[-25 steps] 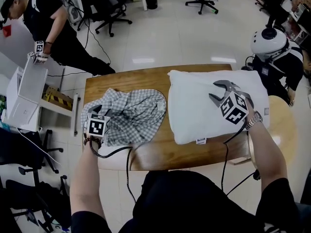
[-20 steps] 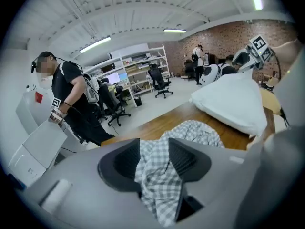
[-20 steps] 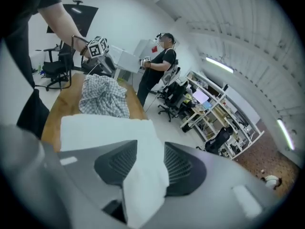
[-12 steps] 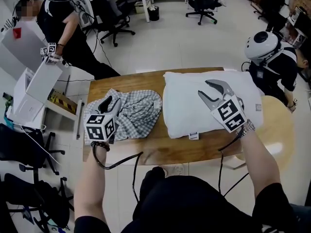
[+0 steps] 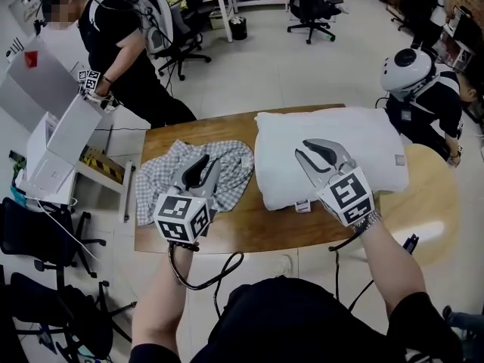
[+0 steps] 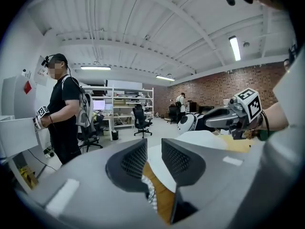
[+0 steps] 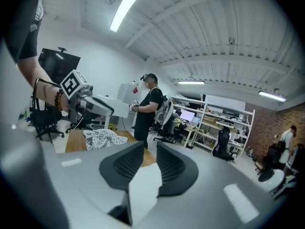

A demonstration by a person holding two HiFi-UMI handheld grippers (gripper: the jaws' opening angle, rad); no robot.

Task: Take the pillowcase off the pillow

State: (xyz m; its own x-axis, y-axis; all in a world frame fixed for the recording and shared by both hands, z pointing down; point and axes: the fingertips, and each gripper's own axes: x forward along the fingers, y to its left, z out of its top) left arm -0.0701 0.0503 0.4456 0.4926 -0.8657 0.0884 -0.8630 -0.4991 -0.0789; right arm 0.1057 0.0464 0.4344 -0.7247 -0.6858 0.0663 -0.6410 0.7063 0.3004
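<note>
Wooden tabletop (image 5: 249, 229), open office. The white pillow (image 5: 280, 157) lies bare on the right, with the checked pillowcase (image 5: 162, 184) crumpled just beside it. The print on the pillow's front tag (image 5: 302, 206) is too small to read. Left tool (image 5: 206, 165) and right tool (image 5: 305, 150) hover level and empty, jaws narrowly apart, just been closing. Only the gripper views show the ceiling light (image 6: 234, 47).
</note>
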